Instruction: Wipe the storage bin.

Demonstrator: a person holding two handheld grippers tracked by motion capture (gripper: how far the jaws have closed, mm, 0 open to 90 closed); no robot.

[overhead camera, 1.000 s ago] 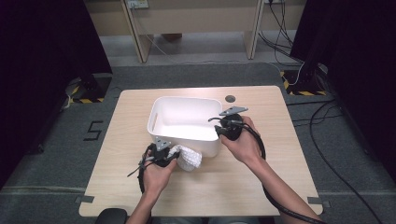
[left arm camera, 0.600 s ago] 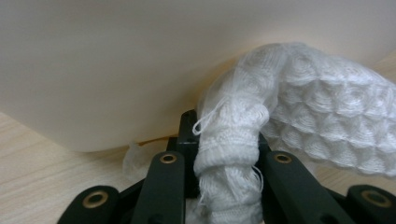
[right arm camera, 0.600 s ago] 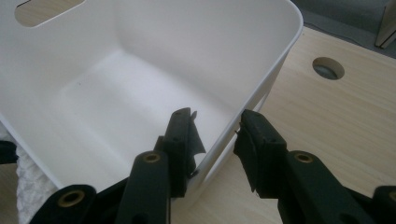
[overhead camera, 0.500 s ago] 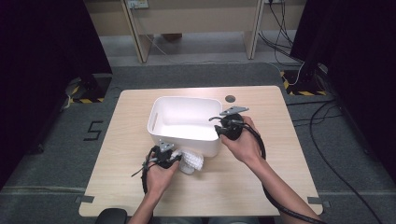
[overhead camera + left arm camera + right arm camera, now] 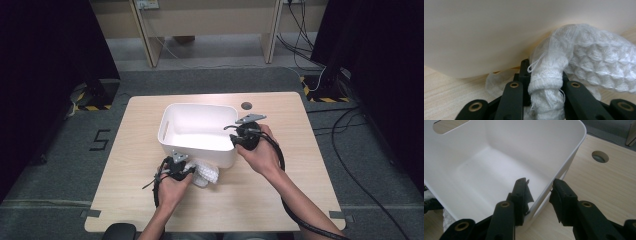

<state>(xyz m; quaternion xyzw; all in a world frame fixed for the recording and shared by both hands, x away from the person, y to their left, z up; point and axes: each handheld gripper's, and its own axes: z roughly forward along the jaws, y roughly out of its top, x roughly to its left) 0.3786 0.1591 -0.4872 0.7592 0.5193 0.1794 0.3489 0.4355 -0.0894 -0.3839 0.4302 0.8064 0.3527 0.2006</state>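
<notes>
Here the left gripper (image 5: 186,169) is clamped shut on a white knitted cloth (image 5: 206,173), which lies on the table (image 5: 300,200) just outside the near wall of the white bin (image 5: 200,152) and touches it, its length trailing away to the gripper's right. The right gripper (image 5: 539,187) straddles the bin's right wall, one jaw inside and one outside, but whether the pads actually press on the wall I cannot tell. The bin's open mouth lies up and beyond the cloth, so I judge the left hand, the nearer one, must lift the cloth over that near rim
</notes>
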